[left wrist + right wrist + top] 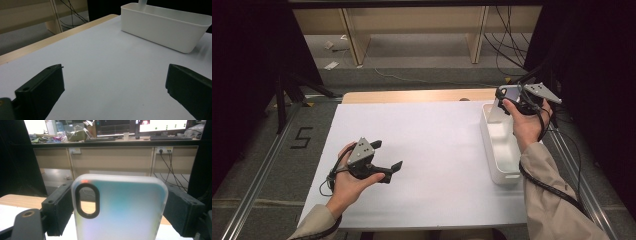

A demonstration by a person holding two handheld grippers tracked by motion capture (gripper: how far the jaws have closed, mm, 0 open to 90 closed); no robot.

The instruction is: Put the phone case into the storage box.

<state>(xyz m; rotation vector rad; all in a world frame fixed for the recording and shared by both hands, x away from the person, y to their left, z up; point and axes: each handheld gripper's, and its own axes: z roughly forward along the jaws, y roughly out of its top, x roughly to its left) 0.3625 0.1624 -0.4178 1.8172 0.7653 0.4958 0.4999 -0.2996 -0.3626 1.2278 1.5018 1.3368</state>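
Jaws clamping phone case (120, 207), camera cutout visible

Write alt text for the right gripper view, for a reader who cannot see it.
A translucent phone case with a black-rimmed oval camera cutout stands upright, clamped by its side edges between the right gripper's two black fingers. Behind it runs a long wooden counter holding monitors, a keyboard and clutter, with cables hanging from a wall socket at right.

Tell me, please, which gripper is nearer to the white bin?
Right. The right gripper, clamping a phone case, hangs over the white bin's far end; the left gripper sits open, well off to its left.
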